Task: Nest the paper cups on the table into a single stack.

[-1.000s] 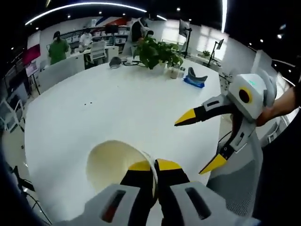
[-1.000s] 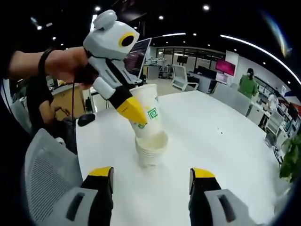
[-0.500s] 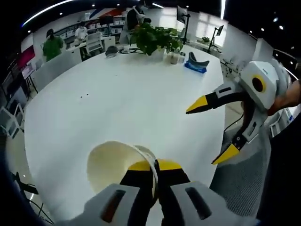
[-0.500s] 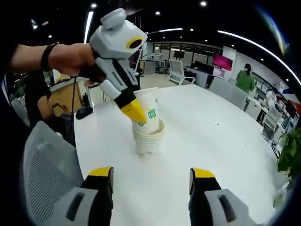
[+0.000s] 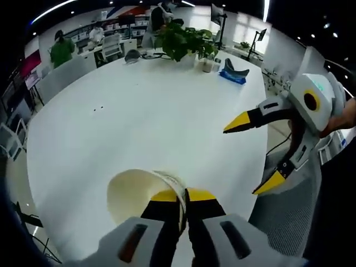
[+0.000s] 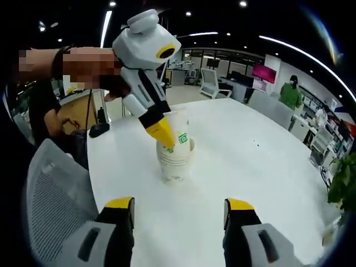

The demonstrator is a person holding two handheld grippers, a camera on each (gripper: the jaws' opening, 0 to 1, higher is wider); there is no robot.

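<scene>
In the left gripper view, the left gripper (image 5: 183,196) rises from 6 o'clock with its yellow-tipped jaws pinched together on the rim of a paper cup (image 5: 142,192), whose cream-coloured inside opens toward the camera at about 7 o'clock. The round white table (image 5: 139,122) spreads behind it. At 3 o'clock the right gripper (image 5: 256,153) comes in with its jaws spread wide and nothing between them. At 12 o'clock, on the far edge of the table, stands a potted plant (image 5: 181,41), with a blue object (image 5: 232,74) beside it at 1 o'clock. A person in green (image 5: 60,51) stands at 10 o'clock beyond the table.

The right gripper view shows what the first hides: the held cup sits upright in a stack of paper cups (image 6: 175,161) near the centre, a green logo on its side. The left gripper comes down from 11 o'clock, gripped by a hand (image 6: 89,69). This view's own jaws stand far apart at 6 o'clock, holding nothing. A grey mesh chair (image 6: 50,206) fills 8 o'clock, beside the table.
</scene>
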